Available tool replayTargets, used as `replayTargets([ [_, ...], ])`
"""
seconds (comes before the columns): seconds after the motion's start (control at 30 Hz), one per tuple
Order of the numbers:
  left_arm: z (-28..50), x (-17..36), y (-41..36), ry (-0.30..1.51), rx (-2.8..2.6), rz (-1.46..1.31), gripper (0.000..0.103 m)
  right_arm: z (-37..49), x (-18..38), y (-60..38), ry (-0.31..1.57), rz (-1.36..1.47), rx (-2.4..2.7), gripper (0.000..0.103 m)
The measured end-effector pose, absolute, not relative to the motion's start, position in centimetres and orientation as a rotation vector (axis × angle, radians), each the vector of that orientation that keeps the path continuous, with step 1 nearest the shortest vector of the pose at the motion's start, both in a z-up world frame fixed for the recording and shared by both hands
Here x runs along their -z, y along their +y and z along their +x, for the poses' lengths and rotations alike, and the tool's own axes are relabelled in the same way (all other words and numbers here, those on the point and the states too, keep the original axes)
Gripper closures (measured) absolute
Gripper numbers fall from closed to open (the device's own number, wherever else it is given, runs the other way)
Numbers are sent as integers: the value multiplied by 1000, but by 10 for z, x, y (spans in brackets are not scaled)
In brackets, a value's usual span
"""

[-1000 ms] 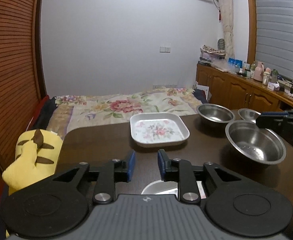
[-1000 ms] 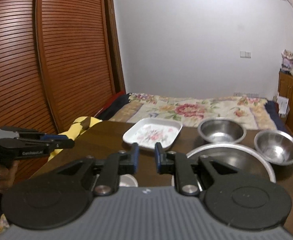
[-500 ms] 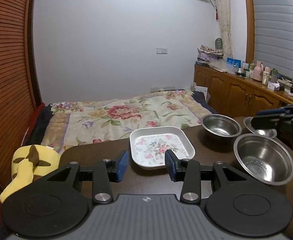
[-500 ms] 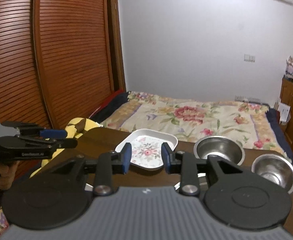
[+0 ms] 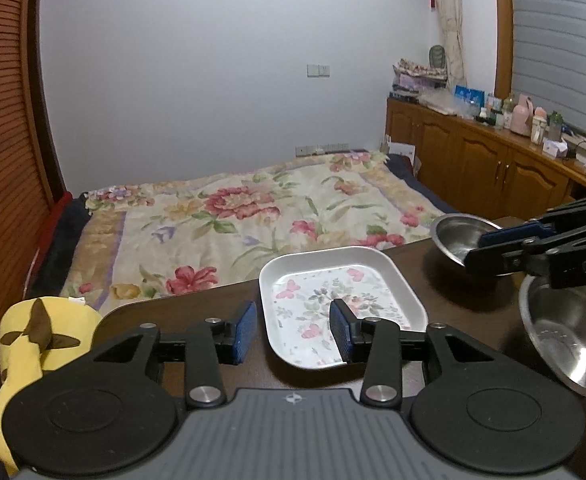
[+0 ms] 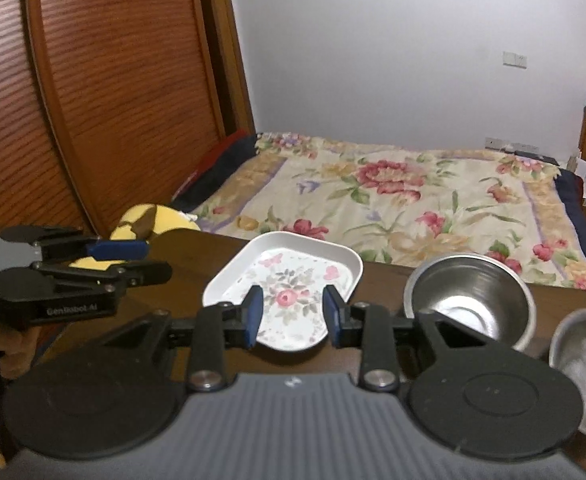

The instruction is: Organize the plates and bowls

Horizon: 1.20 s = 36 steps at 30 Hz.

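A white square plate with a floral print lies on the dark wooden table near its far edge; it also shows in the right wrist view. My left gripper is open and empty, just short of the plate's near left rim. My right gripper is open and empty over the plate's near edge. Two steel bowls stand right of the plate; in the left wrist view one bowl is near right and another farther back, partly behind the right gripper.
A bed with a floral cover lies beyond the table's far edge. A yellow plush toy sits off the table's left corner. Wooden slatted doors stand at the left, a wooden cabinet with clutter at the right.
Both grippers have opened wider and moved forward toward the floral plate. The large steel plate under them a second ago is out of view.
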<state>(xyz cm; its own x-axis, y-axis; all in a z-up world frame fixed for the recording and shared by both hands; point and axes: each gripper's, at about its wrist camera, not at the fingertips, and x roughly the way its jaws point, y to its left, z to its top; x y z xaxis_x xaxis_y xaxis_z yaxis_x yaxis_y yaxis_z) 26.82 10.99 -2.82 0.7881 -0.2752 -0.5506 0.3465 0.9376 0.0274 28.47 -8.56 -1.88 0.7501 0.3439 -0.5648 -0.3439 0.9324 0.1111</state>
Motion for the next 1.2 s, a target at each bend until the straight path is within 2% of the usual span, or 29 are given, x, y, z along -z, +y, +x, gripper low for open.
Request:
replayTargets([
  [0.57,344,77,111,699,377,143,71,367,59,-83,827,-106,-401,70],
  [0.7,351,82,114,712,385,114,76,379,64,-87,857,-58,-421,70],
  [0.8,355,85,115,728,386,105,84,383,69,-84,877,-68,-431,71],
  [1.2,356,91,113,734,395,89,87,389,75,-82,922,-108,-467,77],
])
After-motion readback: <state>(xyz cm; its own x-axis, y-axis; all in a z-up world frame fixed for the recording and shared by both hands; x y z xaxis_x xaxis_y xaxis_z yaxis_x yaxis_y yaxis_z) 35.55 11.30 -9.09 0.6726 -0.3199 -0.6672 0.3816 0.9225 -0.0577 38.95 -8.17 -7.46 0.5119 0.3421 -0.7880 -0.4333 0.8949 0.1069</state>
